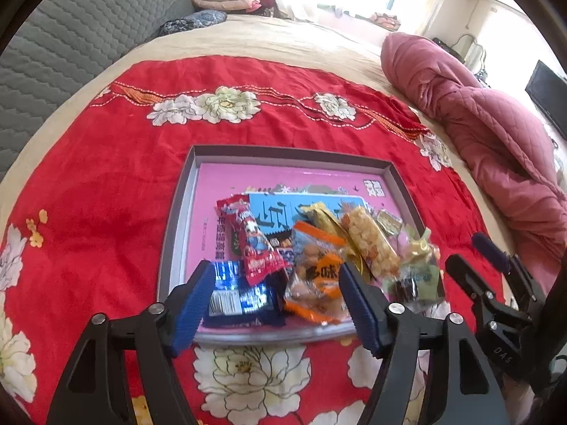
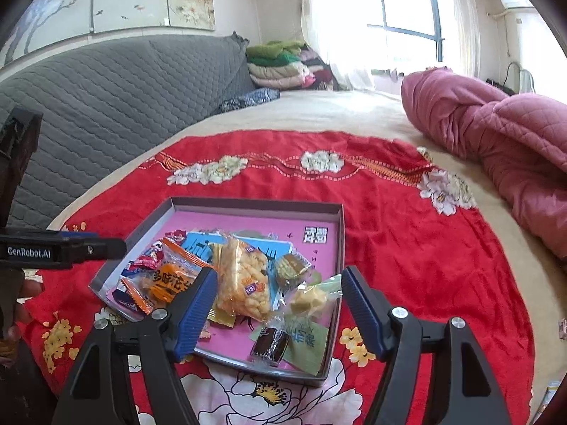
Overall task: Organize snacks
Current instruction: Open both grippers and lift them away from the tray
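A red floral cloth [image 2: 407, 233] is covering the bed [image 2: 336, 113]; a pink quilt [image 2: 496, 134] is lying beside it. Snacks [image 2: 241, 279] are sitting in the tray [image 2: 258, 205]. Both the left gripper [image 1: 276, 301] and the right gripper [image 2: 278, 304] are hovering spread, empty.

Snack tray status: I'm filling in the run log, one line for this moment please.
tray: holds snack packets | left gripper: open, empty | right gripper: open, empty | red floral cloth: under tray
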A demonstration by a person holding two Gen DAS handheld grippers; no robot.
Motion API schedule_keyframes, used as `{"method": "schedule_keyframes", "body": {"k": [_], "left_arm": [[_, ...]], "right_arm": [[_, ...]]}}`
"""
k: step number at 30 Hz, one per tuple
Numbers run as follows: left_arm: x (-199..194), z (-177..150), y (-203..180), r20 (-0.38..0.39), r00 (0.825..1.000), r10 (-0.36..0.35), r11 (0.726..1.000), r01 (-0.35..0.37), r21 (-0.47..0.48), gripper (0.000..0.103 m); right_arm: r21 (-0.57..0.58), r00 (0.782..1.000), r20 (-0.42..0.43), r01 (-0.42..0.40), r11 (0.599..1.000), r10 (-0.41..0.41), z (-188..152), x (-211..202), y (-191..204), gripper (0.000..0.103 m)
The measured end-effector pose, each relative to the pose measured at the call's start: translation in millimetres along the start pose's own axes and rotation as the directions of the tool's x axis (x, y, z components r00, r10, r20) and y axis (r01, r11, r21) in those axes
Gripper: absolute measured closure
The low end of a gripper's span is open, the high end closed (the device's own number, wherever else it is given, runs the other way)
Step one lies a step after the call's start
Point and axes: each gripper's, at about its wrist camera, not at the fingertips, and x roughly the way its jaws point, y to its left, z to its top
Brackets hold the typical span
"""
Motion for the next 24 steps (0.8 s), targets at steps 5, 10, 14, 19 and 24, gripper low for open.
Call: {"method": "schedule_keyframes", "body": {"k": [5,10,14,19,24], "left_arm": [[-2.6,-14.6,-4.4,-0.014,1.000,-0.001,1.000,0.001,0.019,0.029],[-7.2,-28.6,-7.3,-0.024,1.000,-0.003,0.999,0.004,0.036,0.028],[-12.7,-35.8,-6.7,-0.021,1.000,-0.005,0.999,0.006,0.036,0.028],[-18.5,-42.1,-5.1,-0.018,1.000,-0.010,0.999,0.011,0.048,0.028],[-24.7,-48.5,0.0,-0.016,1.000,-0.011,0.999,0.012,0.038,0.028]], "right_arm": [[-0.012,0.999,0.032,0.007,1.000,-0.006,-1.3,-13.3,5.9,0.022],[-0.010,0.999,0.042,0.011,1.000,-0.010,-4.2,-21.9,10.8,0.018],[-0.015,0.998,0.052,0.023,1.000,-0.022,-7.0,-28.8,16.5,0.016],[0.002,0.999,0.031,0.024,1.000,-0.024,-10.0,-33.1,23.7,0.015],[0.049,1.000,-0.019,0.021,0.999,-0.020,-18.9,-38.5,28.8,0.015]]}}
